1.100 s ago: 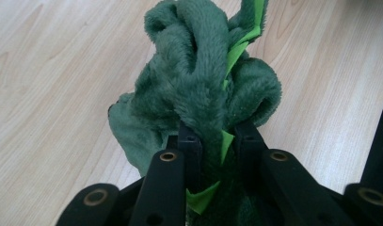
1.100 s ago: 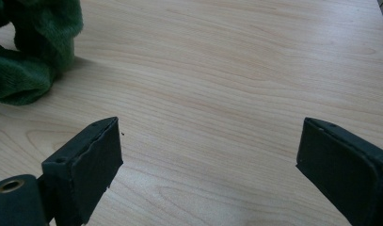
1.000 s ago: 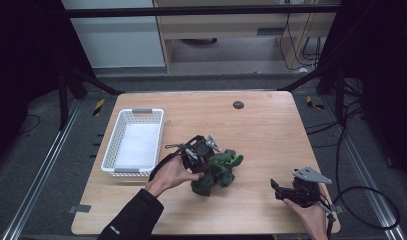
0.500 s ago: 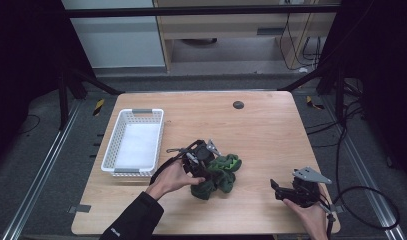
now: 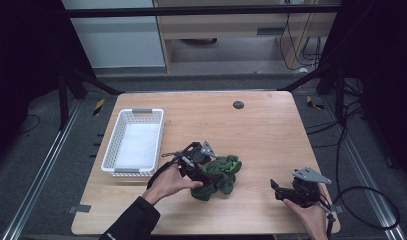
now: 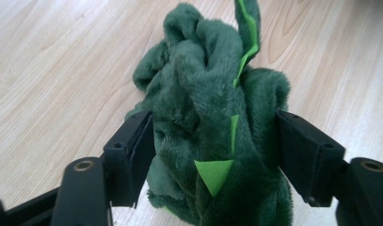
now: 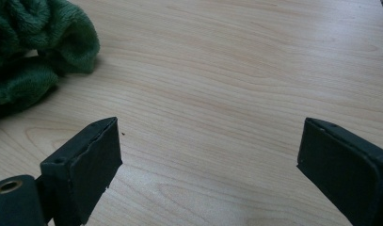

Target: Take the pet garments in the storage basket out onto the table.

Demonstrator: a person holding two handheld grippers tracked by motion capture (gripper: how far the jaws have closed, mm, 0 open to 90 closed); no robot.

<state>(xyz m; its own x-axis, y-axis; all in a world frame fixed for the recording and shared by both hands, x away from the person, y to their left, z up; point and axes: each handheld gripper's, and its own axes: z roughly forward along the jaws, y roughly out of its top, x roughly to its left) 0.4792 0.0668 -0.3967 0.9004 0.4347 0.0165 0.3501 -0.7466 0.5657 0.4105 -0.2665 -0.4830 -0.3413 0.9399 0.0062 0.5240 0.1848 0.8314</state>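
A: Starting at the near edge of the table (image 5: pixel 261 125), the right gripper (image 7: pixel 208 160) sits in the person's hand with its jaws spread wide and only bare wood between them.

B: And beyond its tips?

A: Ahead of it and off to its left lies the green plush toy (image 7: pixel 34 52), well apart from its jaws.

B: Looking at the left gripper (image 6: pixel 212 155), what do you see?

A: Its jaws have just been opening, and the plush toy (image 6: pixel 212 108) sits between them. The left pad lies just against the fur and the right pad is beside it. Neither squeezes it. Bright green felt spikes (image 6: pixel 213 174) run down the toy's back, right between the jaws.

B: From above?

A: The left gripper (image 5: pixel 203 167) lies over the toy (image 5: pixel 221 172), which rests on the table near its middle. Farther off, to that gripper's left, stands a white basket (image 5: pixel 133 142). Past everything, near the far edge, is a small dark round spot (image 5: pixel 238 104).
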